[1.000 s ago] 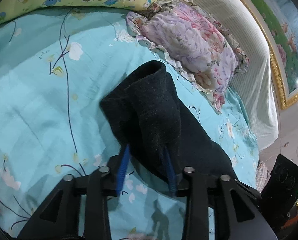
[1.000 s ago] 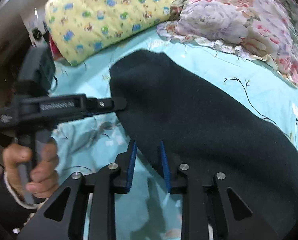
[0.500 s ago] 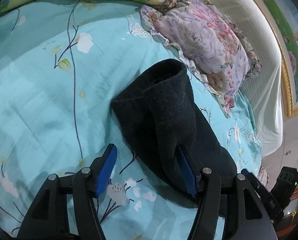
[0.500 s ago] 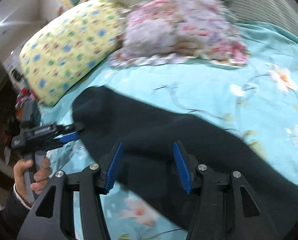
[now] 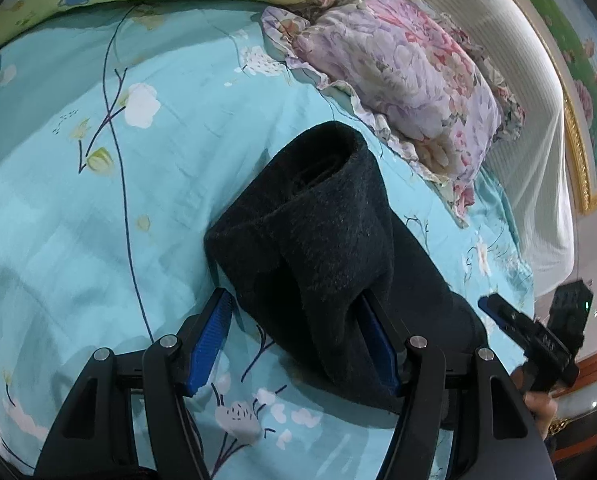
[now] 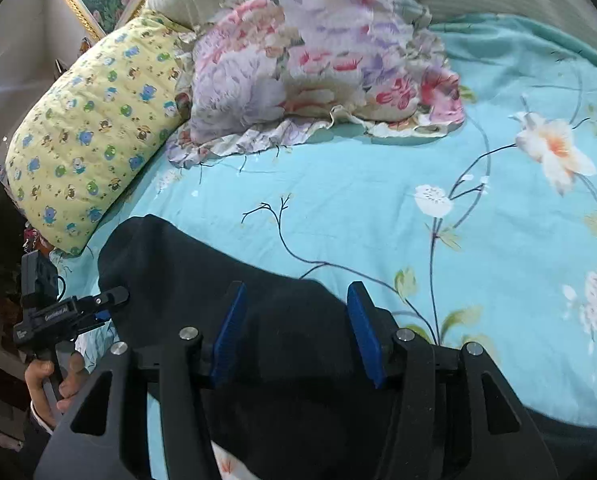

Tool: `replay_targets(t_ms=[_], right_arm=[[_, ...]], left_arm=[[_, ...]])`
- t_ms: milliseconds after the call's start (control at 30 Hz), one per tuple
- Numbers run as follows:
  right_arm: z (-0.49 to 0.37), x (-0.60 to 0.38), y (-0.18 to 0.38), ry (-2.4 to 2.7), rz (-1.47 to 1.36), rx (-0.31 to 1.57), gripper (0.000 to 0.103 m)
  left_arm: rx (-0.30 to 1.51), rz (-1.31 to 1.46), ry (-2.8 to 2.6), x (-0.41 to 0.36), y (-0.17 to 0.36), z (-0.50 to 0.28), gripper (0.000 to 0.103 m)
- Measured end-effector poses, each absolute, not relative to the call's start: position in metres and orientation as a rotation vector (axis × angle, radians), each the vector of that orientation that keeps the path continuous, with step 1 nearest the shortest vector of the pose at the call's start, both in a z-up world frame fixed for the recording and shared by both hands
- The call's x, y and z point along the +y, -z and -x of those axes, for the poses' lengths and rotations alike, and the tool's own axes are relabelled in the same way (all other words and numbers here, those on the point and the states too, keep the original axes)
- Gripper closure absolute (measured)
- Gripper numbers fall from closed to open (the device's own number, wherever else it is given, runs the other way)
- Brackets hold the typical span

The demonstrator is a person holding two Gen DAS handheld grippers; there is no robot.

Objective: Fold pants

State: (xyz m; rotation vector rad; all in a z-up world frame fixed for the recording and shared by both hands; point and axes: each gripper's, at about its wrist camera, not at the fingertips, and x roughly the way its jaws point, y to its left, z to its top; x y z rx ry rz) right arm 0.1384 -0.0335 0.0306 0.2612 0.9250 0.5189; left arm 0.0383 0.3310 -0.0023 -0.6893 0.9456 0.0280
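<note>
Left wrist view: the black pants lie on the teal bed sheet, one end doubled into a loose, puffy fold between the left tongs, whose jaws have just been opening and now stand wide, gripping nothing; better to press that fold flat before moving on. Right wrist view: the right tongs, jaws likewise just opened, hover over the flat stretch of cloth, holding nothing; regrip at an edge, so both layers come up together.
</note>
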Motion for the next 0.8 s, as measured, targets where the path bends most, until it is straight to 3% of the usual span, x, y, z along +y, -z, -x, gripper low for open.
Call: replay_targets(t_ms=[233, 333, 367, 400, 433, 567, 800], right_arm=[[-0.169, -0.017, 0.006, -0.518, -0.163, 1.07, 0.05], [-0.166, -0.009, 0.011, -0.545, -0.101, 1.072, 0.052], [-0.165, -0.007, 0.01, -0.559, -0.084, 1.081, 0.056], [-0.162, -0.005, 0.009, -0.59, -0.08, 1.092, 0.071], [-0.158, -0.002, 0.006, -0.619, -0.074, 1.094, 0.085], [-0.137, 0.008, -0.007, -0.587, 0.029, 1.037, 0.089], [-0.106, 0.001, -0.051, -0.605, -0.078, 0.897, 0.09]], left_arm=[[0.939, 0.614, -0.044, 0.326, 0.002, -0.059, 0.043], [0.923, 0.609, -0.038, 0.324, 0.006, -0.068, 0.057], [0.924, 0.604, -0.024, 0.321, 0.007, -0.07, 0.066], [0.917, 0.598, -0.015, 0.319, 0.006, -0.07, 0.077], [0.905, 0.604, 0.008, 0.316, 0.003, -0.07, 0.081], [0.83, 0.65, 0.049, 0.32, -0.02, -0.051, 0.084], [0.713, 0.638, 0.08, 0.333, -0.076, 0.007, 0.084]])
